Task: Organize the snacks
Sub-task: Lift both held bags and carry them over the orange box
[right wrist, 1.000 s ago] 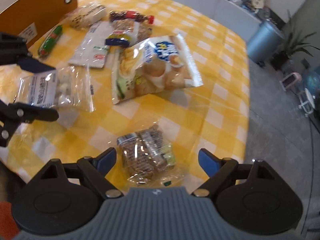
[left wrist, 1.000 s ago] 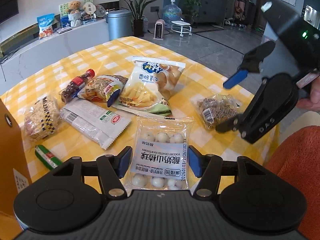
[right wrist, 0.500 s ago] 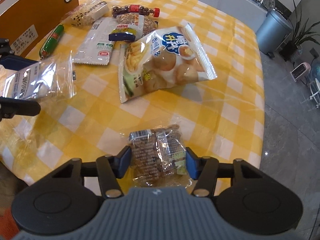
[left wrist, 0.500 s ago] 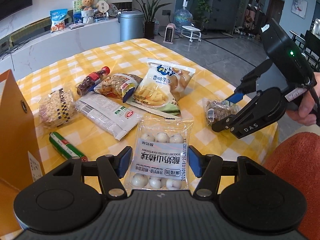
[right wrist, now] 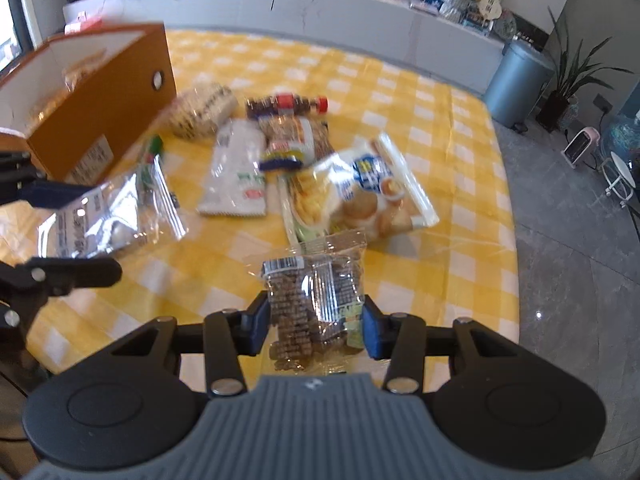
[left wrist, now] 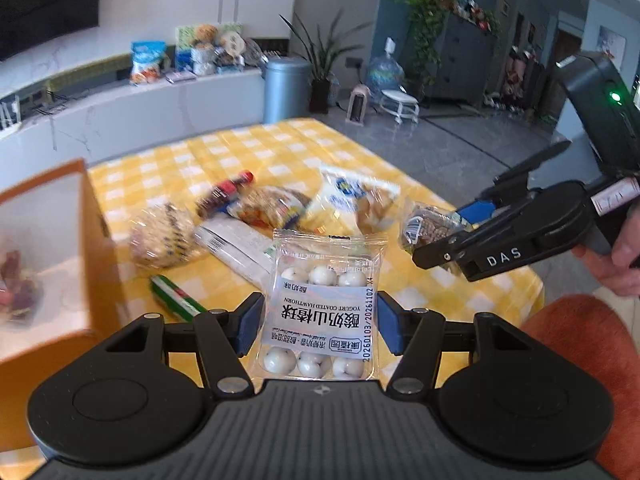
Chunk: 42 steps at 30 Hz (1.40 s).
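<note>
Left gripper [left wrist: 318,326] pinches the hawthorn ball bag [left wrist: 320,308]; right gripper [right wrist: 316,330] just closed onto the brown snack pack [right wrist: 316,300], both lifted.

A yellow-and-white checked tablecloth [right wrist: 400,92] lies beside an orange box [right wrist: 100,120] — white inside — and a green-striped stick [left wrist: 176,296].
</note>
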Each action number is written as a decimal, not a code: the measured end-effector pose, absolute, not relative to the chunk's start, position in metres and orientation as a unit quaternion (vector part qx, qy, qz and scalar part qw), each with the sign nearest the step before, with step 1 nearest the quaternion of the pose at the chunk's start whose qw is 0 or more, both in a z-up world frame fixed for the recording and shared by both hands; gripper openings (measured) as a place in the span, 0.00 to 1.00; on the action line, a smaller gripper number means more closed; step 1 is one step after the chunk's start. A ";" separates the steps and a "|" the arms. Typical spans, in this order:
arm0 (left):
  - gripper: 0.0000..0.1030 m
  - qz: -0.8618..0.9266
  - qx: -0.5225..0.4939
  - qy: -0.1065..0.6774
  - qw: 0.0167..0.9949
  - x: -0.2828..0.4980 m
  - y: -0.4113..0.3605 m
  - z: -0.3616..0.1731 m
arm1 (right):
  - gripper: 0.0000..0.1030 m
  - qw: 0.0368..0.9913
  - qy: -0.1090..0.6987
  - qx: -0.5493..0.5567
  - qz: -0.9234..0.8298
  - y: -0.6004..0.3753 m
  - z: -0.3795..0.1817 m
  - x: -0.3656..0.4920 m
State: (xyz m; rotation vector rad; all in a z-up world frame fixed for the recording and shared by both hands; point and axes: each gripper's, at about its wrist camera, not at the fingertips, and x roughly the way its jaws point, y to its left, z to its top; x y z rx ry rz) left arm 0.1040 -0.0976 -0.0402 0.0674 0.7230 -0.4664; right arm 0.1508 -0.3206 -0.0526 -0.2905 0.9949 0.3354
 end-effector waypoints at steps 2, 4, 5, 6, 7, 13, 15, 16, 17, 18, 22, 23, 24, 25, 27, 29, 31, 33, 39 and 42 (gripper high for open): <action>0.66 -0.213 0.027 0.343 0.915 0.099 -0.089 -0.027 | 0.43 0.865 0.461 -0.120 0.158 -0.314 -0.039 0.144; 0.66 -0.198 0.019 0.335 0.921 0.095 -0.079 -0.014 | 0.43 0.875 0.446 -0.099 0.160 -0.307 -0.025 0.138; 0.66 -0.193 0.017 0.329 0.925 0.093 -0.074 -0.008 | 0.43 0.879 0.440 -0.088 0.162 -0.302 -0.018 0.136; 0.66 -0.187 0.016 0.322 0.928 0.091 -0.069 -0.003 | 0.43 0.881 0.436 -0.078 0.166 -0.297 -0.013 0.133; 0.66 -0.182 0.015 0.317 0.931 0.089 -0.065 0.002 | 0.43 0.883 0.430 -0.069 0.172 -0.292 -0.007 0.131; 0.66 -0.148 0.001 0.291 0.945 0.082 -0.031 0.024 | 0.43 0.890 0.400 -0.042 0.214 -0.250 0.020 0.125; 0.66 -0.135 0.000 0.283 0.950 0.083 -0.020 0.029 | 0.43 0.891 0.391 -0.035 0.228 -0.235 0.028 0.126; 0.66 -0.130 -0.001 0.280 0.951 0.084 -0.014 0.031 | 0.43 0.891 0.387 -0.032 0.238 -0.226 0.033 0.127; 0.66 -0.124 -0.002 0.277 0.953 0.085 -0.008 0.032 | 0.43 0.890 0.383 -0.032 0.245 -0.218 0.036 0.128; 0.66 -0.118 -0.002 0.275 0.954 0.085 -0.001 0.033 | 0.43 0.890 0.379 -0.036 0.251 -0.208 0.040 0.129; 0.66 -0.092 -0.002 0.268 0.959 0.094 0.023 0.038 | 0.43 0.889 0.367 -0.053 0.268 -0.171 0.050 0.137; 0.66 -0.087 -0.001 0.267 0.960 0.097 0.029 0.040 | 0.43 0.888 0.367 -0.055 0.271 -0.162 0.051 0.139; 0.66 -0.081 -0.001 0.268 0.960 0.101 0.034 0.041 | 0.43 0.888 0.366 -0.057 0.273 -0.153 0.052 0.142; 0.66 -0.075 0.001 0.270 0.960 0.104 0.039 0.042 | 0.43 0.888 0.365 -0.059 0.275 -0.145 0.053 0.146; 0.66 -0.063 0.006 0.277 0.959 0.112 0.049 0.042 | 0.43 0.887 0.365 -0.064 0.275 -0.128 0.055 0.153; 0.67 -0.050 0.023 0.281 0.958 0.121 0.057 0.040 | 0.43 0.888 0.363 -0.076 0.271 -0.111 0.054 0.162; 0.67 -0.040 0.036 0.294 0.954 0.130 0.066 0.036 | 0.43 0.887 0.366 -0.081 0.270 -0.096 0.051 0.172; 0.67 -0.037 0.034 0.314 0.948 0.143 0.078 0.028 | 0.43 0.881 0.376 -0.082 0.275 -0.082 0.046 0.185; 0.67 -0.033 0.015 0.370 0.928 0.166 0.109 -0.002 | 0.43 0.865 0.405 -0.128 0.266 -0.038 0.020 0.223; 0.67 -0.037 0.009 0.395 0.918 0.175 0.120 -0.011 | 0.43 0.853 0.420 -0.160 0.266 -0.021 0.005 0.238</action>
